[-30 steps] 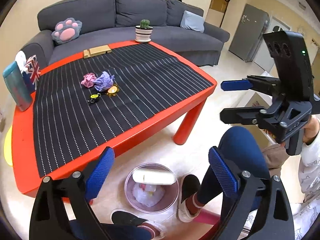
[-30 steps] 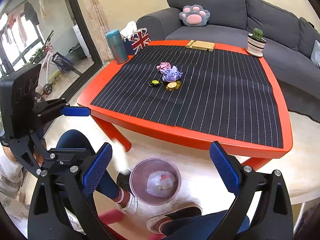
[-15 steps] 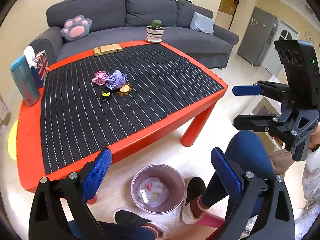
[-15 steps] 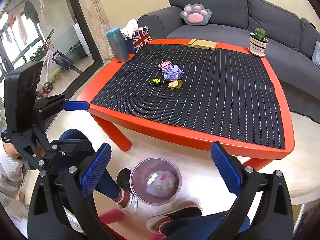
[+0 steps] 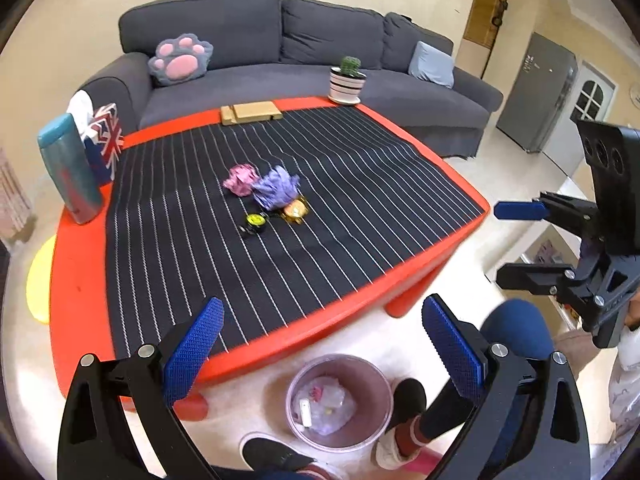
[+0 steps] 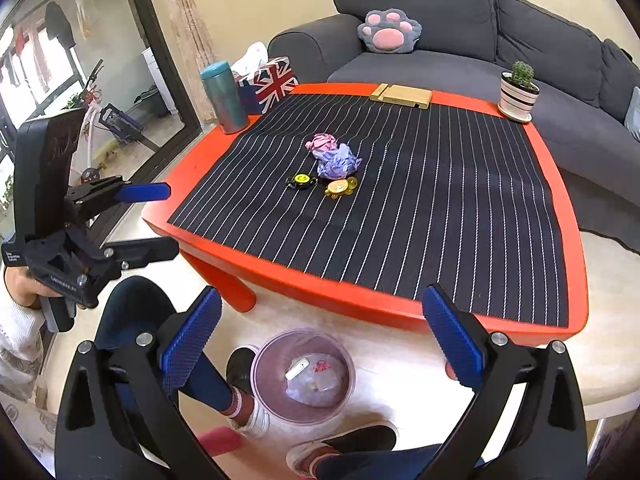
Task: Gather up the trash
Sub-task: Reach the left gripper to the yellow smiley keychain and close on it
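Hovering wide open and empty, both sets of jaws are hanging short of the desk (image 5: 80, 280): the left gripper (image 5: 320, 356) and right gripper (image 6: 320, 344) are gripping nothing. The next pick, I judge, is calling for a straight reach to the purple wad (image 5: 276, 188), closing on it alone. It is lying mid-desk, touching the pink wad (image 5: 240, 179). The bin (image 5: 372, 432) is sitting on the floor just off the desk's near edge.
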Demonstrator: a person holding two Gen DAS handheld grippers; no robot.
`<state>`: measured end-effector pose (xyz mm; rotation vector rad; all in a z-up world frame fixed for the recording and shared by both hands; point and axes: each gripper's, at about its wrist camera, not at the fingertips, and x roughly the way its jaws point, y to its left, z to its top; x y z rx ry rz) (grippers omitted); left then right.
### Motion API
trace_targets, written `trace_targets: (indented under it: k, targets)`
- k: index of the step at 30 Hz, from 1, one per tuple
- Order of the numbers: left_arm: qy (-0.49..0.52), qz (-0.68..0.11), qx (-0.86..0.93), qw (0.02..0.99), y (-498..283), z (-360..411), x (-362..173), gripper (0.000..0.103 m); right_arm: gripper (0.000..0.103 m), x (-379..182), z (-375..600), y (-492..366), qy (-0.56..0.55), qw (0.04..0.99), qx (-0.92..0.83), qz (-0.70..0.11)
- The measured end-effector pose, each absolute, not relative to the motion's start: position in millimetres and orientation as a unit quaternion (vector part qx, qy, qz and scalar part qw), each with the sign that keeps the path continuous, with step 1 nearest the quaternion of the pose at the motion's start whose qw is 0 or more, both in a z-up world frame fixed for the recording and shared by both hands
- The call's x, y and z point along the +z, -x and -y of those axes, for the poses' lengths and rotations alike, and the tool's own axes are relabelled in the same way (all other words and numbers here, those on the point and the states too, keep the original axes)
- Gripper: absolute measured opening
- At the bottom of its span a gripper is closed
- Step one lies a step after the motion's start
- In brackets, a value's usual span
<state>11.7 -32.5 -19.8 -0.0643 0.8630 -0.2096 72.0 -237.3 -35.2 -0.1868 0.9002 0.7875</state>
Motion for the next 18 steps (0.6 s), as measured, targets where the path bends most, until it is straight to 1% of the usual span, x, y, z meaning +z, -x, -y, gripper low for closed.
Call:
trace_targets:
  k: [7,18]
  targets:
    - [0.028,-0.418,-0.091,0.903,-43.1,17.7,-20.1,0.096,0.099,-32.6,229.1,-96.3,0.096,0.822,0.365,-0.426]
    - [0.001,-0.452,-0.099,0.887,-98.5,8.0,-43.8,0.096,0.099,-38.2,225.0,-112.4,0.099,0.820,0.358,-0.436]
